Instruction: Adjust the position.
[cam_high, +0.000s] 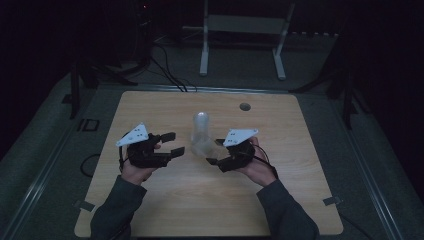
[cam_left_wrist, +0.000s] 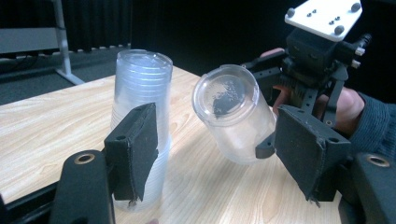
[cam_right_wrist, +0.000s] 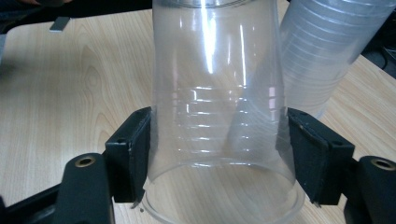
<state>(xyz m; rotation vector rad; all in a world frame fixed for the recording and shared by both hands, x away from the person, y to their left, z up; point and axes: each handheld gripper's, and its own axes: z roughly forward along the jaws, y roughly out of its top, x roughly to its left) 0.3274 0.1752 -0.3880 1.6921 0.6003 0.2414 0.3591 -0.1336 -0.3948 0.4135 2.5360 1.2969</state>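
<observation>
An upside-down stack of clear plastic cups stands in the middle of the wooden table. My right gripper is just right of the stack and is shut on a single clear cup. Its black pads press on both sides of the cup near the rim. In the left gripper view that cup is tilted in the right gripper, with its closed bottom facing the camera. My left gripper sits left of the stack, open with nothing between its jaws.
A round grommet hole lies in the table's far side. A white metal stand and dark cables are on the floor beyond the table. The surroundings are dark.
</observation>
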